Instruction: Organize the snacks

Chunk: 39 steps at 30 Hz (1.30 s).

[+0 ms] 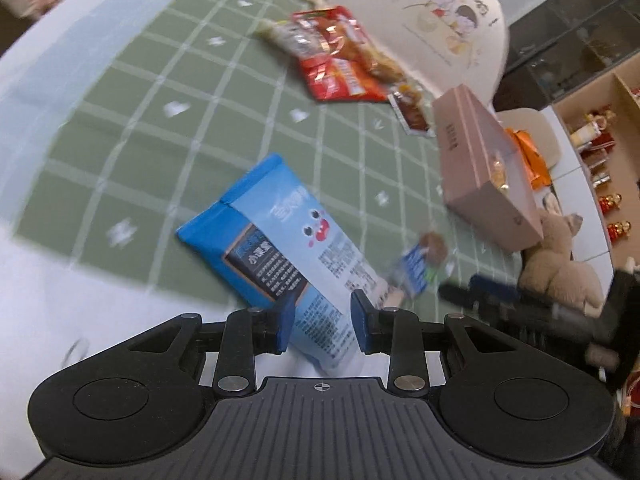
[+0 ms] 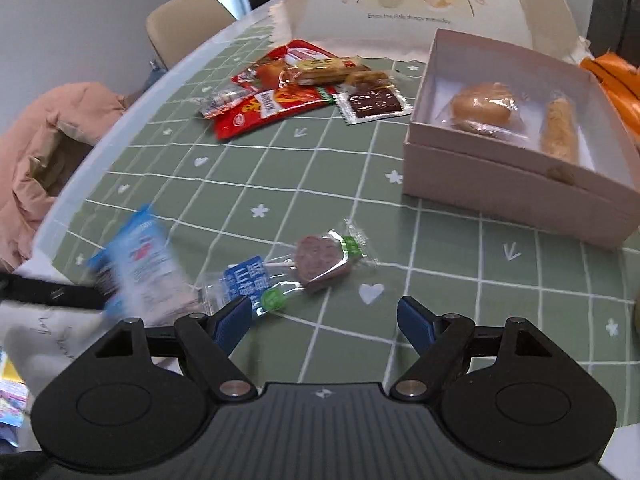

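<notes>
My left gripper point(image 1: 322, 312) is shut on one end of a blue snack packet point(image 1: 276, 236), held over the green checked tablecloth; the packet also shows blurred in the right wrist view point(image 2: 140, 264). My right gripper point(image 2: 324, 320) is open and empty, just above the cloth, close behind a wrapped lollipop point(image 2: 316, 260). A pink open box point(image 2: 520, 176) at the right holds a wrapped bun point(image 2: 484, 106) and a wrapped stick snack point(image 2: 560, 128). A pile of red and clear snack packets point(image 2: 276, 92) lies at the far side.
A white food cover with cartoon children point(image 2: 420, 0) stands behind the box. An orange packet point(image 2: 616, 76) lies at the far right. A pink garment point(image 2: 52, 152) and a chair point(image 2: 184, 24) are beyond the table's left edge. A plush toy point(image 1: 560, 264) sits beside the box.
</notes>
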### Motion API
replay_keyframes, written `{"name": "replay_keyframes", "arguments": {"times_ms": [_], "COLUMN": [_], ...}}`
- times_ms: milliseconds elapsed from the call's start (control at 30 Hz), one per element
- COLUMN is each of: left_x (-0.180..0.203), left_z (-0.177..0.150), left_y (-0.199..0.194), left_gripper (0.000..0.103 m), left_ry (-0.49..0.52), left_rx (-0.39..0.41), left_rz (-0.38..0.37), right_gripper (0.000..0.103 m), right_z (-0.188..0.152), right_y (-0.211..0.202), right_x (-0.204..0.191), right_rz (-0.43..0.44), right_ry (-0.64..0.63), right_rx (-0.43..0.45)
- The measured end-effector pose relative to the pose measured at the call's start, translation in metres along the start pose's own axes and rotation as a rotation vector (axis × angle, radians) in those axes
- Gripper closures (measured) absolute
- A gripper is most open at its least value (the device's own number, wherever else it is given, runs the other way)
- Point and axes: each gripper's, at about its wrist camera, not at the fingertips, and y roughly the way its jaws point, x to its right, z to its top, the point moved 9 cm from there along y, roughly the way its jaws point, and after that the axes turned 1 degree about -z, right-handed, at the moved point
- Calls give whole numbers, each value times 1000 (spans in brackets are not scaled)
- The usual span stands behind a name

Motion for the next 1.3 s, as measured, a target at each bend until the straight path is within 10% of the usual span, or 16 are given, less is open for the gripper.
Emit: {"name": "replay_keyframes", "arguments": {"times_ms": [367, 533, 667, 933, 1133, 1300], "left_x": [58, 55, 24, 13, -11, -48], "left_z": [105, 176, 213, 180, 144, 140], "left_y": [35, 54, 84, 95, 59, 17], "left_gripper": [69, 69, 69, 63, 63, 67], "left_ry": [193, 465, 356, 547, 604, 330], "left_rx": [123, 219, 155, 84, 82, 151], "left_rz": [-66, 161, 242, 250, 261, 254], "right_gripper": [23, 23, 23, 23, 19, 19], "right_z": [3, 15, 13, 57, 160, 233], "right_y": [8, 5, 0, 2, 22, 109], "right_x": [-82, -64, -49, -28, -25, -39], "right_rz": [78, 42, 14, -45, -108, -96], "right_ry": [-231, -117, -74, -46, -47, -31], "right_rx": [47, 55, 49, 95, 219, 150]}}
